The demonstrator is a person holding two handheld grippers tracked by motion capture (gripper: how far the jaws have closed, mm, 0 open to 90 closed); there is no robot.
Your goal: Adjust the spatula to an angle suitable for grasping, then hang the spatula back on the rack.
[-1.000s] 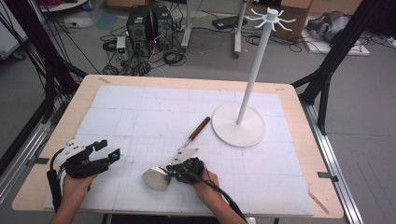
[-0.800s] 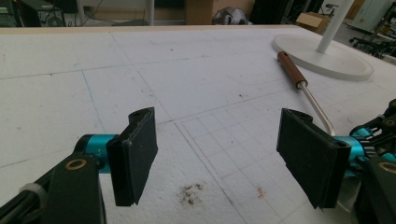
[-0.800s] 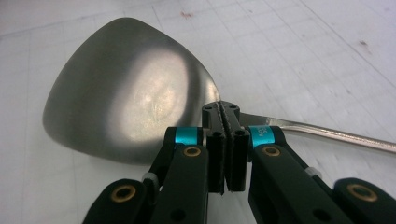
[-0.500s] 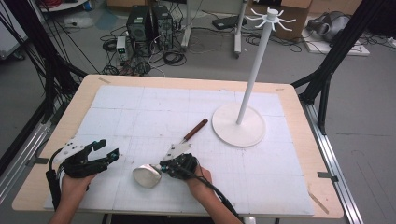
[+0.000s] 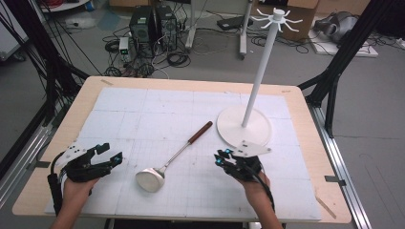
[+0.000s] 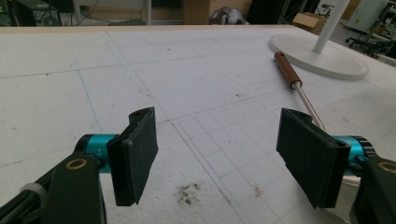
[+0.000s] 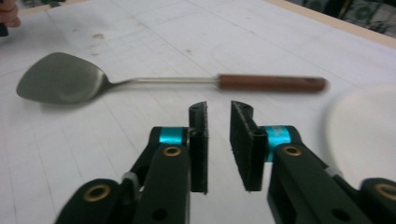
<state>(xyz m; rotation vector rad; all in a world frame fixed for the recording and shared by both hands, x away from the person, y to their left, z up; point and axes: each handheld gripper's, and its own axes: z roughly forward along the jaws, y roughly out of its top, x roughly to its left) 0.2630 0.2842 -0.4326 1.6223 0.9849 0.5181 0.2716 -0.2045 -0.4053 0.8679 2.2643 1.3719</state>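
Observation:
A metal spatula (image 5: 174, 157) with a brown wooden handle lies flat on the white mat, its blade toward the front edge and its handle pointing at the stand. My right gripper (image 5: 222, 158) hovers to the right of it, apart from it, jaws a narrow gap apart with nothing between them. In the right gripper view the spatula (image 7: 163, 81) lies crosswise just beyond my right gripper (image 7: 218, 112). My left gripper (image 5: 111, 152) rests at the front left, wide open and empty. In the left gripper view my left gripper (image 6: 217, 144) points across the mat toward the spatula's handle (image 6: 286, 70).
A white hanger stand (image 5: 243, 125) with a tall pole and hooks on top stands at the back right of the mat, its round base (image 6: 322, 58) just beyond the spatula's handle and close to my right gripper. The table's wooden rim (image 5: 191, 85) frames the mat.
My right gripper held the spatula's shaft and slid it slightly left; it has now let go and moved right toward the stand's base. The left gripper stayed put.

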